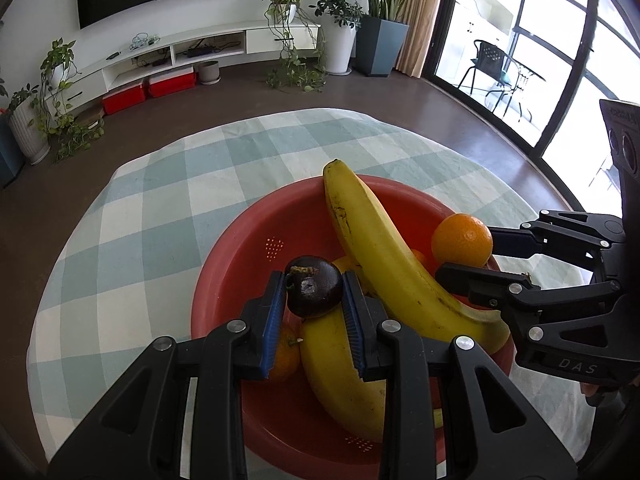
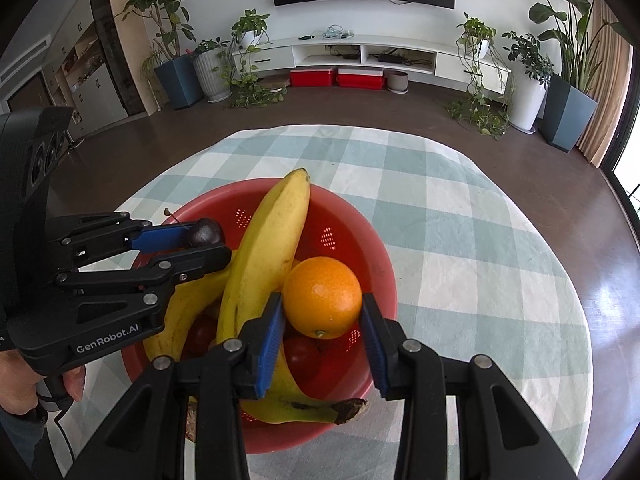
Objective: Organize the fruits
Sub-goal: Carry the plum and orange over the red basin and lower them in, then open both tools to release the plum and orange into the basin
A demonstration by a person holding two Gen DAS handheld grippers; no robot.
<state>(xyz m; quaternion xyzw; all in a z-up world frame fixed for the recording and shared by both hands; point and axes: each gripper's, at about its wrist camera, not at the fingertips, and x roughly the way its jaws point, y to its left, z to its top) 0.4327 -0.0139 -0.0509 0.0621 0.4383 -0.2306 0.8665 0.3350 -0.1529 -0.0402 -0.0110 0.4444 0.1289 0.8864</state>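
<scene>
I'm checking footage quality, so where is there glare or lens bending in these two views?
Left wrist view: the balcony windows are blown out white and the tablecloth edge bows into a curve. Right wrist view: a sheen on the floor, dark vignetted corners, a highlight on the orange.

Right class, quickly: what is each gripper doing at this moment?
Left gripper: closed on the dark round fruit.
Right gripper: closed on the orange, above the red bowl.

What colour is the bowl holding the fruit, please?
Red bowl, clearest in the right wrist view.
</scene>
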